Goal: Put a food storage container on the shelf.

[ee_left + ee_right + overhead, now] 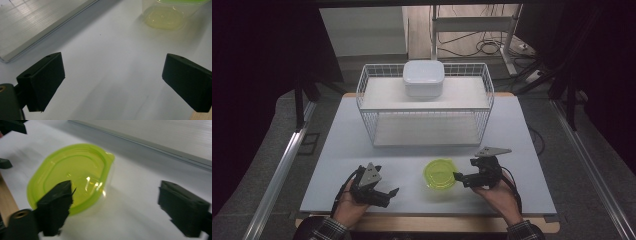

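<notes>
Between the two grippers, a round clear tub (439, 174) with a glossy green lid (72, 173) sits on the table (337, 150). Left gripper (112, 82) and right gripper (125, 207) both gape wide, empty. Beyond the tub, the high view adds a wire rack (424, 105) carrying a white box (423, 77).

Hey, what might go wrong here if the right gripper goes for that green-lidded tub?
1. The right gripper is open beside the tub, one jaw over its lid. Closing here would likely pinch the lid's edge, which may pop it or tip the tub.
2. The tub looks light and clear-walled on a smooth table, so a nudge may slide it toward the near edge.
3. The left gripper is open nearby, so the two may bump.
</notes>
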A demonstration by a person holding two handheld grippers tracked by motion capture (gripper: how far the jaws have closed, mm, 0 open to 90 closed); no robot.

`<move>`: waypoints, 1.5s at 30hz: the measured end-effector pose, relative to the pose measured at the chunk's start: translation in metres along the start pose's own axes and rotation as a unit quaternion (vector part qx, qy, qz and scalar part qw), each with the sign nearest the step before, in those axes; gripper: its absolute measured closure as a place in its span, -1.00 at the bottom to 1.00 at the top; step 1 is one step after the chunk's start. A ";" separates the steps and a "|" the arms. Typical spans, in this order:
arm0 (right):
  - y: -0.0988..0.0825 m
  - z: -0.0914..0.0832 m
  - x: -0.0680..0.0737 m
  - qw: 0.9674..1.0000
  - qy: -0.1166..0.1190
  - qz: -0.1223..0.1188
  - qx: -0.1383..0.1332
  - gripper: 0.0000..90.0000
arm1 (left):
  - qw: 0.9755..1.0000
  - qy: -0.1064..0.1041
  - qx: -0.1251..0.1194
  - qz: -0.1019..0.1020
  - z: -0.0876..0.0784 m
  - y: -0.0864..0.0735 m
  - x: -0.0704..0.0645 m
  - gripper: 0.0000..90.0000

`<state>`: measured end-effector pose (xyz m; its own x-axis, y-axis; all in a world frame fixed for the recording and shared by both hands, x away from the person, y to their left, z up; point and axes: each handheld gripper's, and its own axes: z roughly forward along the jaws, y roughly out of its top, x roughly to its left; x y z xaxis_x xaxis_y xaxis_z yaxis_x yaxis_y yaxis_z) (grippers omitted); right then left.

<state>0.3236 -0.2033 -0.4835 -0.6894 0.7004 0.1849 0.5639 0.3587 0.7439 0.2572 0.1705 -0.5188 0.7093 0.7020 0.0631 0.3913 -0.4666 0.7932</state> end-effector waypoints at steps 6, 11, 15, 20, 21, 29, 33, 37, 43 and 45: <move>0.010 0.004 0.001 0.999 0.034 0.016 -0.011 -0.09 | 1.000 0.000 0.001 0.003 0.001 0.000 -0.001 -0.91; 0.012 0.012 -0.010 0.996 0.062 0.068 0.001 0.14 | 1.000 -0.001 0.003 0.005 0.001 0.000 -0.001 -0.91; 0.012 0.016 -0.017 0.993 0.075 0.092 0.007 0.23 | 1.000 0.000 0.003 0.005 0.002 0.000 -0.001 -0.91; 0.014 0.020 -0.020 0.988 0.095 0.121 0.013 0.36 | 1.000 -0.001 0.006 0.006 0.003 0.000 -0.002 -0.91; 0.014 0.021 -0.021 0.987 0.099 0.130 0.015 0.38 | 1.000 -0.001 0.006 0.006 0.003 0.000 -0.002 -0.91; 0.013 0.027 -0.025 0.979 0.118 0.161 0.031 0.53 | 1.000 -0.001 0.005 0.006 0.003 0.000 -0.002 -0.91; 0.012 0.028 -0.028 0.975 0.128 0.180 0.034 0.65 | 1.000 -0.001 0.005 0.007 0.003 0.000 -0.002 -0.91; 0.010 0.028 -0.030 0.968 0.146 0.203 0.035 0.78 | 1.000 -0.001 0.005 0.007 0.003 0.000 -0.002 -0.91; 0.012 0.026 -0.027 0.965 0.155 0.208 0.032 0.81 | 1.000 0.000 0.005 0.007 0.003 0.000 -0.002 -0.91; 0.012 0.025 -0.026 0.965 0.153 0.208 0.031 0.81 | 1.000 0.000 0.005 0.007 0.003 0.000 -0.002 -0.91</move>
<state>0.3600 -0.2017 -0.4951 -0.4935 0.5800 0.6481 0.8412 0.1288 0.5252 0.2575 0.1679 -0.5206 0.7146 0.6955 0.0746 0.3869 -0.4817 0.7863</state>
